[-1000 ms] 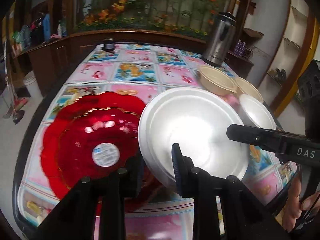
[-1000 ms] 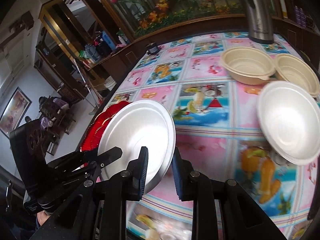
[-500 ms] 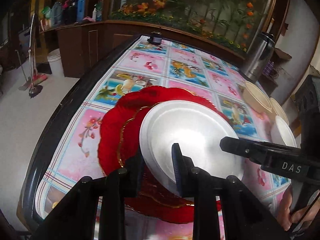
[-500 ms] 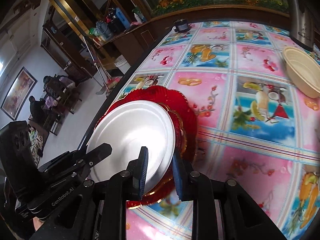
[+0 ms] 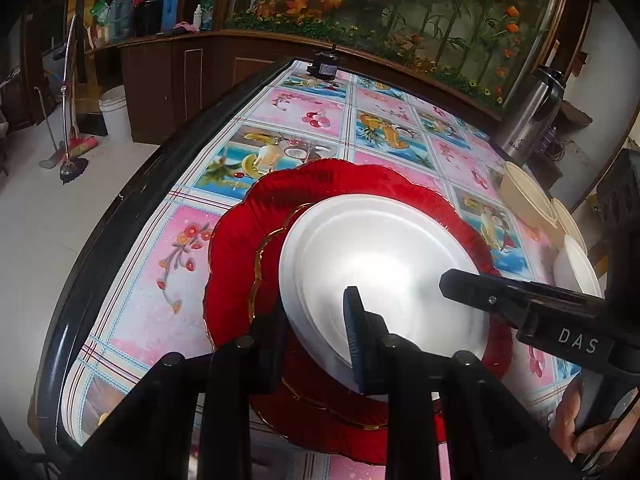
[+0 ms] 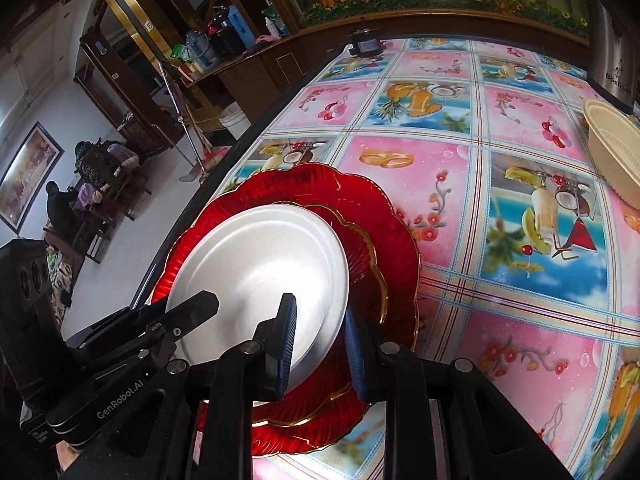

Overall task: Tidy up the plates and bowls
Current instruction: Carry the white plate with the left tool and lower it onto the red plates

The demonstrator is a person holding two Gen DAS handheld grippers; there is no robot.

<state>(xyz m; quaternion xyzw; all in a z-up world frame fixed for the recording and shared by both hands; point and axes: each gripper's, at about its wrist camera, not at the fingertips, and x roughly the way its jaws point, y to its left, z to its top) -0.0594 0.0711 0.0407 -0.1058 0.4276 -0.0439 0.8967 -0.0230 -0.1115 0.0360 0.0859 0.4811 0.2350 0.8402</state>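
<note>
Since 1 second ago the white plate [image 5: 384, 256] has come off the bare tablecloth and now sits over the red plates [image 5: 240, 248], a stack of 2 on the desk [image 5: 132, 280] near its dark edge. The left gripper [image 5: 316, 336] grasps the white plate's near rim; the right gripper [image 6: 320, 340] grasps the opposite rim. Both point steeply down at the red plates. Only the left wrist view shows a hand [image 5: 576, 424] on the right gripper's handle and the white bowl [image 5: 576, 268] beyond the red plates. Only the right wrist view shows seated people [image 6: 68, 200] beyond the desk edge. Cream bowls [image 6: 612, 152] stand well apart from the red plates.
</note>
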